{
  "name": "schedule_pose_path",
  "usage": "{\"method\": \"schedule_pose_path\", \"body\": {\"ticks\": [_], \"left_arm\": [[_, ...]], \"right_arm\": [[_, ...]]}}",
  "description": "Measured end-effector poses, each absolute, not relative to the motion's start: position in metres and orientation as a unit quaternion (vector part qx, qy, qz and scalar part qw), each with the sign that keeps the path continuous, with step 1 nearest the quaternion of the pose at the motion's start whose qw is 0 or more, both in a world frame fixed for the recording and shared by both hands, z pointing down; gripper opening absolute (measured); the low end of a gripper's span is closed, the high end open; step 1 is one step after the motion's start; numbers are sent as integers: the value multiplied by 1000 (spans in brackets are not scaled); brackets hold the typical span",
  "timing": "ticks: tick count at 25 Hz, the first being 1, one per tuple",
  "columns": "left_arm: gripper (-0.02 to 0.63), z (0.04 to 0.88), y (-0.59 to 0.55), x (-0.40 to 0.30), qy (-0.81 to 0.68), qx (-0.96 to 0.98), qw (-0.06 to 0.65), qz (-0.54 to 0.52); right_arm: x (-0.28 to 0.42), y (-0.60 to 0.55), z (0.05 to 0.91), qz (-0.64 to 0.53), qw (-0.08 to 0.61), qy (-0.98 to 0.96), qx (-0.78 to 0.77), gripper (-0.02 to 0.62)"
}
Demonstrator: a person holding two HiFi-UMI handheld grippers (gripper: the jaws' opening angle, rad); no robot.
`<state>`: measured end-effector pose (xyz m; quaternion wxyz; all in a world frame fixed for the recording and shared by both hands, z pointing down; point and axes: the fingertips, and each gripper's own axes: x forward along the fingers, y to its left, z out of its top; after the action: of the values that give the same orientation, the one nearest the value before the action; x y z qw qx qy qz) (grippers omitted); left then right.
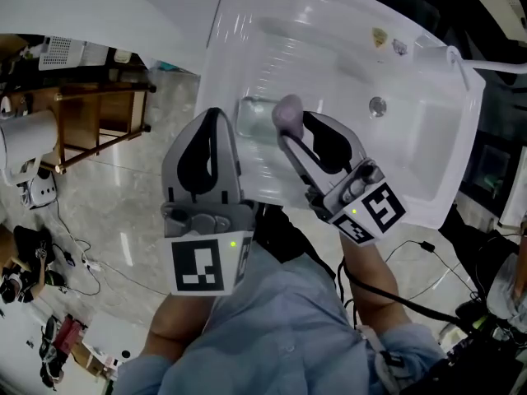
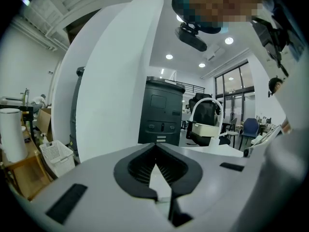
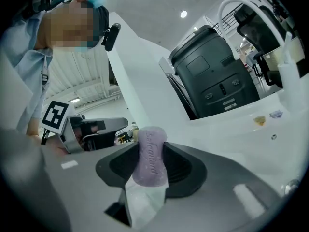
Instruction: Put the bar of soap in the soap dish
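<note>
Left gripper (image 1: 216,115), closest in, has its jaws pressed together on nothing. Right gripper (image 1: 289,126) pinches the purple bar of soap (image 1: 287,109) upright, just at 3 o'clock of the clear soap dish (image 1: 249,115) on the white basin (image 1: 412,138). The soap is picked up; placing it remains.

Office-like lab, blue chair (image 2: 250,127), ceiling downlights (image 2: 169,57)

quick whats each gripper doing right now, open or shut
left gripper: shut, nothing between its jaws
right gripper: shut on the bar of soap
</note>
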<state>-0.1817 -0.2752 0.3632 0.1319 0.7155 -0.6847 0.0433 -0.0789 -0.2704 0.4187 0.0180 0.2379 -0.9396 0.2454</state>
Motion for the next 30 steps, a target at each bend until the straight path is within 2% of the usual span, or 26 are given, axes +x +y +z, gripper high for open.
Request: {"method": "schedule_pose_path", "body": {"ticks": [30], "left_arm": [[6, 393, -297, -209, -678, 716, 160, 47]], "right_arm": [[-103, -268, 486, 218, 124, -941, 228, 160]]}}
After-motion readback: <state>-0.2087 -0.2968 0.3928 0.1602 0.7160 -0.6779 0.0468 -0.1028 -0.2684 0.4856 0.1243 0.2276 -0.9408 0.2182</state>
